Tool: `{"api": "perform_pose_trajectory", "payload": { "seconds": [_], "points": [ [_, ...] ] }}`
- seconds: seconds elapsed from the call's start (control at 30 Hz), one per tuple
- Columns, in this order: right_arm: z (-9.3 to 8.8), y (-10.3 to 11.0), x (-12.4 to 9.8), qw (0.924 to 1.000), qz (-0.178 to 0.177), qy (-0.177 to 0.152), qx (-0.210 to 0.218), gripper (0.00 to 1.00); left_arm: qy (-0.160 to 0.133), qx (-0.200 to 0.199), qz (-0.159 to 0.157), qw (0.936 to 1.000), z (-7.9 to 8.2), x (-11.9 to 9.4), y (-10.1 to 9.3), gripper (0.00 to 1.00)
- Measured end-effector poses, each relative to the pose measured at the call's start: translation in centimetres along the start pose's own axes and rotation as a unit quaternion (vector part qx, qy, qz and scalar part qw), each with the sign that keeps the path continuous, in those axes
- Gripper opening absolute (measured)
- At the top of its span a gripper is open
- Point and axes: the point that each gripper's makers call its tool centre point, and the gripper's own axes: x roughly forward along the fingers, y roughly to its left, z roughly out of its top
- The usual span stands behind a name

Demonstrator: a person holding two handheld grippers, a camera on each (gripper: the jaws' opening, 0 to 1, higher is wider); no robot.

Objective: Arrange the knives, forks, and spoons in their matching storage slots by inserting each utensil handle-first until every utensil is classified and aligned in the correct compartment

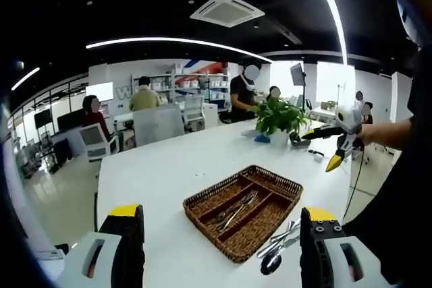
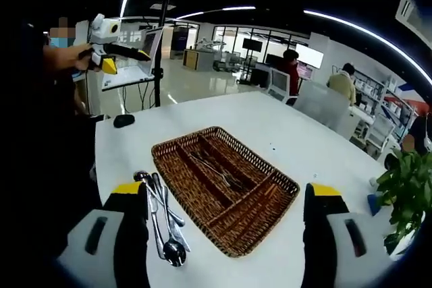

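A brown woven basket tray (image 2: 223,190) lay flat on a big white table (image 2: 297,139). It was shaped like a rectangle, with thin woven walls that split it into long slots. Some shiny metal forks (image 2: 219,166) lay in one of the middle slots; in the left gripper view the forks (image 1: 237,208) looked like a thin silver bunch, and it was hard to tell how many there were. The other slots looked bare, though the weave made that hard to see.

Just beside the tray, on the bare table, lay a small pile of shiny metal spoons (image 2: 165,224). Their round bowls pointed toward the table's near edge. In the left gripper view the same spoons (image 1: 278,242) lay next to a corner of the tray (image 1: 243,210).

The right gripper (image 2: 226,234) hung above the table with its two jaws wide apart and nothing between them. The jaws were black with yellow tips and grey sides. The left gripper (image 1: 223,241) hung the same way, jaws wide apart and holding nothing.

A small dark flat thing (image 2: 123,120) sat near the far table edge. A leafy green plant (image 1: 278,118) in a white pot stood farther along the table. People (image 1: 144,96) sat at desks behind.
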Motion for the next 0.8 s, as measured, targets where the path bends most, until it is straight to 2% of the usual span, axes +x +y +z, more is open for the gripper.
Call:
{"api": "perform_pose_trajectory", "payload": {
  "seconds": [0.1,0.2,0.23,0.3,0.37,0.4,0.47,0.53,0.63,0.73,0.8],
  "points": [
    [-0.8,0.4,0.2,1.0,0.005,0.007,-0.002,0.97,0.015,0.022,-0.014,0.9996,-0.5,0.3,-0.8,1.0],
    [-1.7,0.7,0.5,0.9998,0.008,0.018,0.006,0.93,0.019,0.018,-0.003,0.9997,-0.6,0.2,0.0,1.0],
    [-1.8,1.1,0.5,0.9996,0.016,0.022,0.011,0.89,0.013,0.004,0.0,0.9999,-0.3,0.1,0.2,1.0],
    [-2.1,1.5,0.6,0.9994,0.025,0.024,0.01,0.83,0.012,0.005,-0.001,0.9999,0.2,0.1,0.3,1.0],
    [-3.1,1.7,1.0,0.9986,0.027,0.042,0.016,0.85,0.011,0.008,-0.001,0.9999,0.7,0.1,0.5,1.0],
    [-3.8,2.2,1.3,0.9975,0.041,0.053,0.022,0.84,0.01,0.009,-0.004,0.9999,1.0,0.0,0.6,1.0],
    [-4.3,2.7,2.0,0.9973,0.052,0.051,0.0,0.79,0.011,0.012,-0.009,0.9998,1.2,0.0,0.6,1.0],
    [-5.1,3.5,2.6,0.9958,0.07,0.06,-0.004,0.71,0.014,0.016,-0.008,0.9998,1.3,0.1,0.7,1.0],
    [-6.9,5.0,4.2,0.9927,0.092,0.077,-0.014,0.71,0.01,0.013,0.0,0.9999,1.5,0.3,1.1,1.0],
    [-7.9,6.3,5.0,0.9884,0.117,0.09,-0.035,0.57,0.008,0.016,0.003,0.9998,2.0,0.4,1.3,1.0],
    [-8.7,7.0,5.8,0.9873,0.128,0.088,-0.032,0.55,0.009,0.018,0.001,0.9998,2.4,0.5,1.6,1.0]
  ]
}}
